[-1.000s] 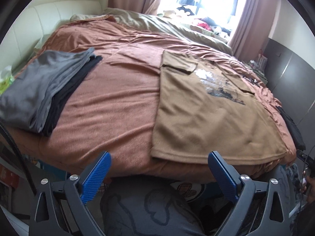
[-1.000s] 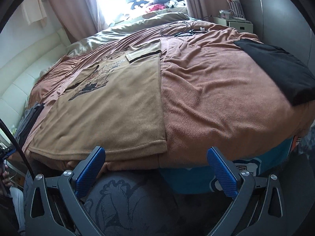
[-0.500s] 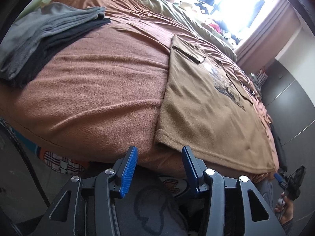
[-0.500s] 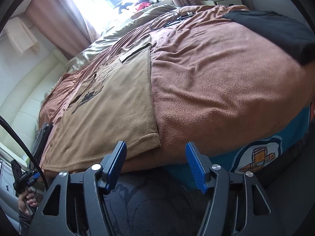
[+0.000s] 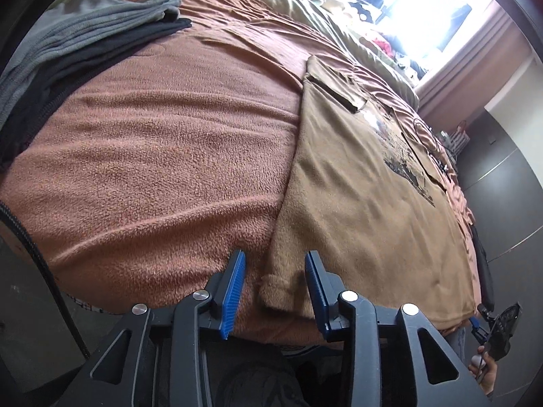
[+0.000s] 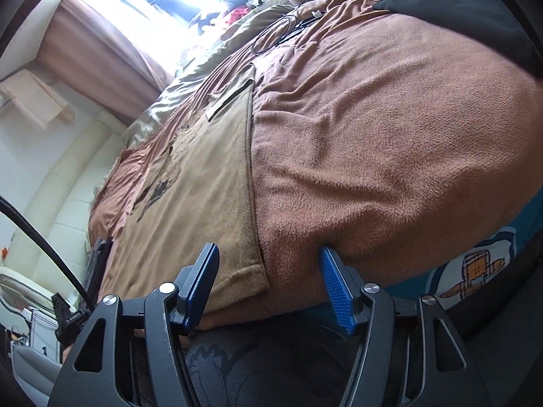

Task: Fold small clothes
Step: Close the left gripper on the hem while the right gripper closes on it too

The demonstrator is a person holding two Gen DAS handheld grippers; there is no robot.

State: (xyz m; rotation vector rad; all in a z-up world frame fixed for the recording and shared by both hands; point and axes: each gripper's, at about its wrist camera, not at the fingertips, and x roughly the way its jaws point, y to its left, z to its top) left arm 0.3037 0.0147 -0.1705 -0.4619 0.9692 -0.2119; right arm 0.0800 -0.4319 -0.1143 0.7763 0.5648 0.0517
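A tan T-shirt (image 5: 366, 203) lay flat on the bed's brown blanket (image 5: 163, 156). The left claw (image 5: 275, 271) was closing, with the shirt's near left corner between its blue pads, not yet squeezed. The right claw (image 6: 268, 264) stood partly apart around the shirt's near right corner (image 6: 251, 271), not pinching it. A stack of folded grey and black clothes (image 5: 85, 44) sat far left.
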